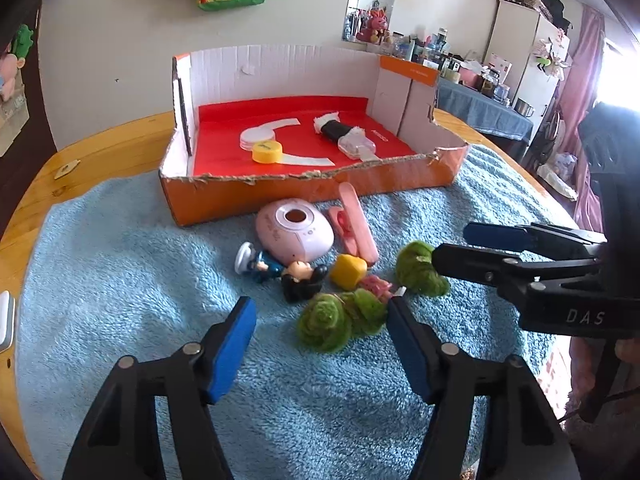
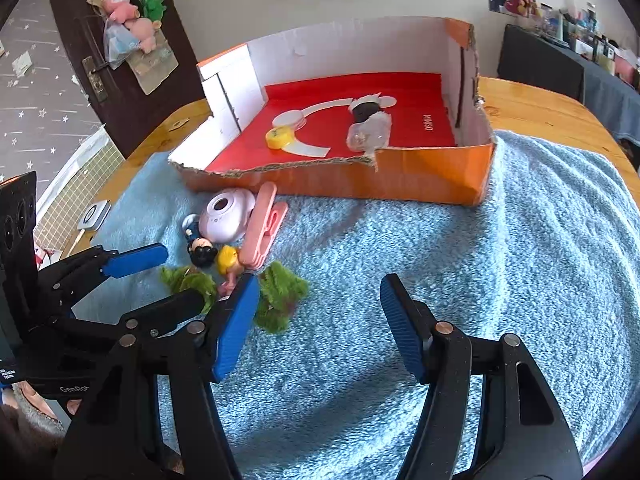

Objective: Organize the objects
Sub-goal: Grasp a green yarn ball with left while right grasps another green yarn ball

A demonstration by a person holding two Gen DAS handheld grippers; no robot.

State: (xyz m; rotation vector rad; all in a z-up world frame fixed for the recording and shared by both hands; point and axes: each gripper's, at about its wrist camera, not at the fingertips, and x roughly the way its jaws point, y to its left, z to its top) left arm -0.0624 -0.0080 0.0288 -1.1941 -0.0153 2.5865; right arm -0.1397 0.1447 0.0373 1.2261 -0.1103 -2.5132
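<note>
An orange cardboard box (image 1: 304,196) with a red floor holds a yellow cap (image 1: 267,152), a clear round lid (image 1: 256,136) and a black-and-white wrapped item (image 1: 340,130). In front of it on the blue towel (image 1: 140,272) lie a pink round device (image 1: 294,234), a pink clip (image 1: 356,224), a small figure (image 1: 280,270), a yellow block (image 1: 348,271) and two green fuzzy pieces (image 1: 340,320). My left gripper (image 1: 320,320) is open just before the near green piece. My right gripper (image 2: 316,304) is open and empty; it shows at the right in the left wrist view (image 1: 452,246).
The towel covers a round wooden table (image 1: 80,160). A white device (image 2: 94,214) lies at the table's left edge. A door with plush toys (image 2: 128,20) stands behind, and a cluttered counter (image 1: 480,92) with a fridge is beyond the table.
</note>
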